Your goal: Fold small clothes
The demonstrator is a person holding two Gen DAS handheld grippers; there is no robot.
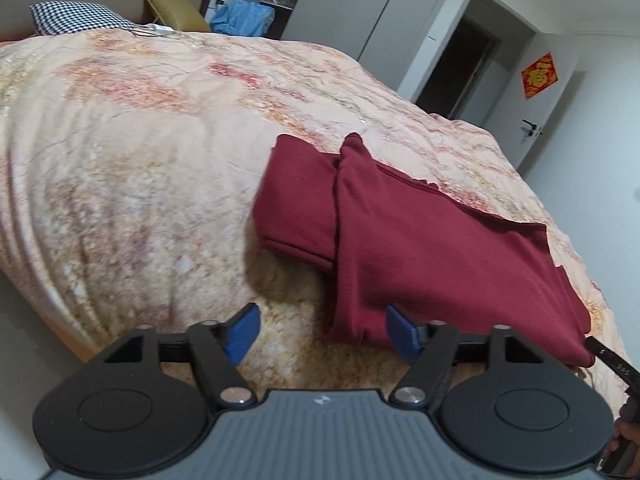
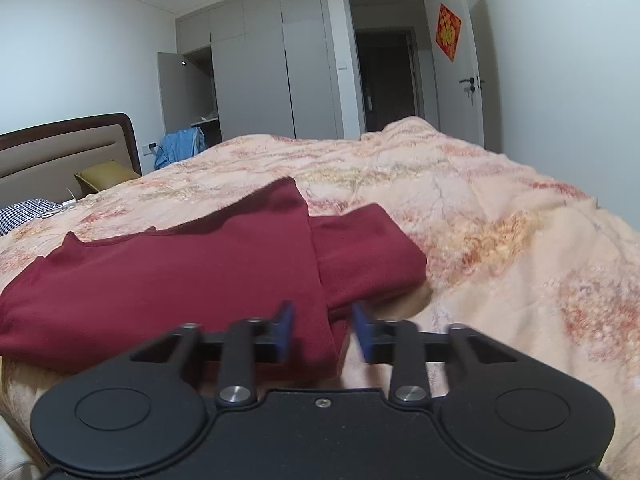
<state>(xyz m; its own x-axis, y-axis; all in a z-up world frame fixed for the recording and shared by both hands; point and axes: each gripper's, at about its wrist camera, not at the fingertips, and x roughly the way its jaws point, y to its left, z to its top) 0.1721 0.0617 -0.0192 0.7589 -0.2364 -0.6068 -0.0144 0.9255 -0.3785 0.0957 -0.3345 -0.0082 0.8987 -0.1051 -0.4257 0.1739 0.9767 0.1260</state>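
Both claws spread and empty: left claw (image 1: 322,330) beside near-left hem of red garment (image 1: 420,240) on bed (image 1: 120,160), right claw (image 2: 323,330) astride its near-right corner, long axis crosswise.

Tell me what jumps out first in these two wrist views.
The dark red garment, partly folded, lies on the peach floral bedspread near the bed's front edge. Both the left gripper and the right gripper sit open just before its near edge, gripping nothing. A red door decoration hangs behind.
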